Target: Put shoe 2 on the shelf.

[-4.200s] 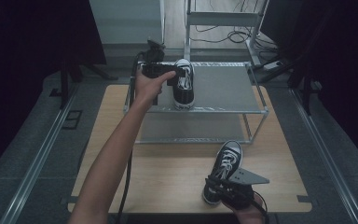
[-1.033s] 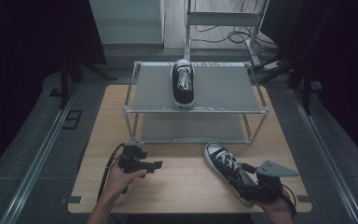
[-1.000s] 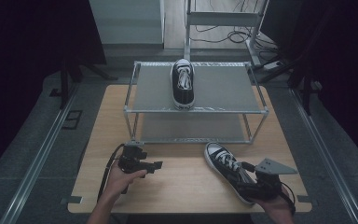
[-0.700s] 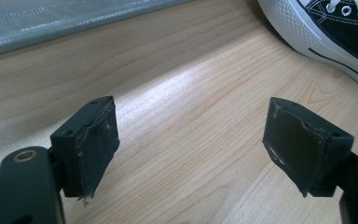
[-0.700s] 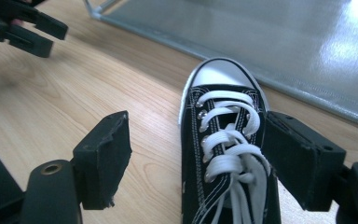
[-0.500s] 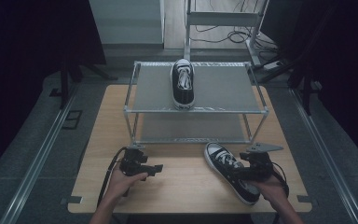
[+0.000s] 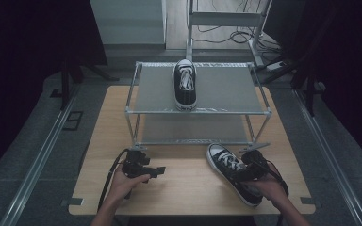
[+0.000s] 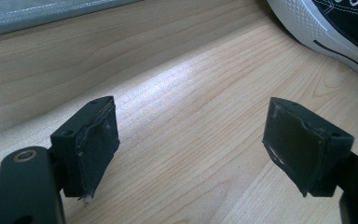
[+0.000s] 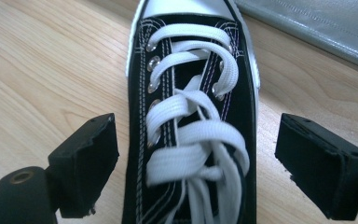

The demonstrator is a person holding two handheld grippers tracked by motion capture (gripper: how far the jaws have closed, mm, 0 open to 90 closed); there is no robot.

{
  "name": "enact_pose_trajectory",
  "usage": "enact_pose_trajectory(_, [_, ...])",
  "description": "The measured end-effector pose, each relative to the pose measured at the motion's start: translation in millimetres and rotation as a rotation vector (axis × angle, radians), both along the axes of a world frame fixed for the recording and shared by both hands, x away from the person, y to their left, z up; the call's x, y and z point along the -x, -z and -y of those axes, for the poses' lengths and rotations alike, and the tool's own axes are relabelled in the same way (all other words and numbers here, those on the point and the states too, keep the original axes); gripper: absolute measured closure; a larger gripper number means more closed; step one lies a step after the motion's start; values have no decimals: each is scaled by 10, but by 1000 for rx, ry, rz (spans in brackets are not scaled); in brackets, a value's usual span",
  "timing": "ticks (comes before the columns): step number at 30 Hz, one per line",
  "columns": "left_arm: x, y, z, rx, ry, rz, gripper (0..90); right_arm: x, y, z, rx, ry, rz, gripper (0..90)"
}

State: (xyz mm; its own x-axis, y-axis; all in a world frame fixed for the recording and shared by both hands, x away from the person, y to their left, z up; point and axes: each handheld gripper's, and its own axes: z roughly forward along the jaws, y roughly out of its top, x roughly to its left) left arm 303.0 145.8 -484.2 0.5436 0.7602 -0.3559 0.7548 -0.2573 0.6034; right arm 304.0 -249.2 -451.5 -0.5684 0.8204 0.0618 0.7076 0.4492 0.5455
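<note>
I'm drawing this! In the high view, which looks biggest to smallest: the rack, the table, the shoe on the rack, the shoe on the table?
1. Table
2. Rack
3. The shoe on the table and the shoe on the rack look about alike. The nearer one is partly hidden by a hand, so I won't rank them.

One shoe [image 7: 185,84] on the rack [image 7: 226,89]; another shoe [image 7: 231,172] on the table [image 7: 188,183].

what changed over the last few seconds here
The left gripper let go of the shoe on the rack and drew back to the table, open. The right gripper now sits open over the second shoe, which turned slightly. The rack stayed put.
</note>
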Motion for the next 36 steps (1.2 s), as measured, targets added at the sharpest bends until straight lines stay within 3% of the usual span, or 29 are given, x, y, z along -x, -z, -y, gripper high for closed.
enact_pose_trajectory(10, [9, -10, -6, 4, 0, 2, 181, -113, 152, -164, 142, -23, -127, 70])
enact_pose_trajectory(18, [1, -10, -18, 4, -5, 2, 182, -157, 223, -217, 209, -21, -187, 112])
enact_pose_trajectory(30, [16, -14, -40, 10, -13, 2, 182, -149, 194, -179, 185, -37, -180, 152])
enact_pose_trajectory(36, [18, 15, -36, 8, -15, -5, 183, -134, 71, -148, 136, -43, -168, 160])
